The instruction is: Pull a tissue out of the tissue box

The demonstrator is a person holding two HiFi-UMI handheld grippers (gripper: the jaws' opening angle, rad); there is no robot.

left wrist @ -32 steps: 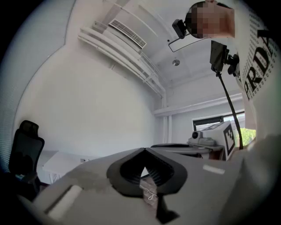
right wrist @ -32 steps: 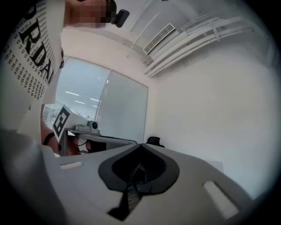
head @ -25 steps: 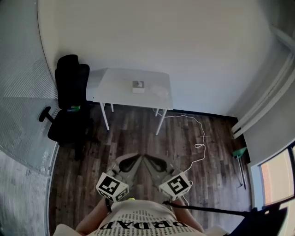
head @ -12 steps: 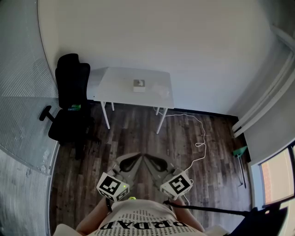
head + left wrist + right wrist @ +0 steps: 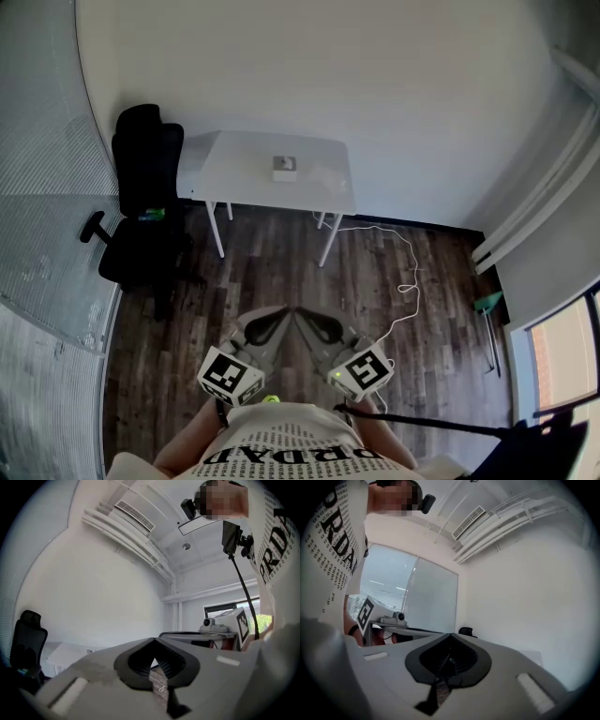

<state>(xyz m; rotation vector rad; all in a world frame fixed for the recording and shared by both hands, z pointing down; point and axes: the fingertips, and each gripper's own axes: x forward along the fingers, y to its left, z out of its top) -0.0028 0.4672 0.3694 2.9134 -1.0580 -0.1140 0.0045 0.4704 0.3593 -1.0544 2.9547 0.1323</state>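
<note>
Wood floor (image 5: pixel 272 267) below, tissue box (image 5: pixel 285 168) on the far white table (image 5: pixel 234 173).
At upper left a black chair (image 5: pixel 145 187) stands beside the table; the box sits near its middle, upper centre. At lower centre, close to the person's shirt, the left gripper (image 5: pixel 281 317) and right gripper (image 5: pixel 307 317) point towards each other, each with jaws together on nothing, well apart from the box.

White shirt (image 5: pixel 281 445), black print, 6 o'clock. L hand-held gripper (image 5: pixel 280 318) & R hand-held gripper (image 5: pixel 308 318): grey, black pads (image 5: pixel 266 329), white marker cubes (image 5: pixel 230 377). Black cable (image 5: pixel 422 427), 5 o'clock.
</note>
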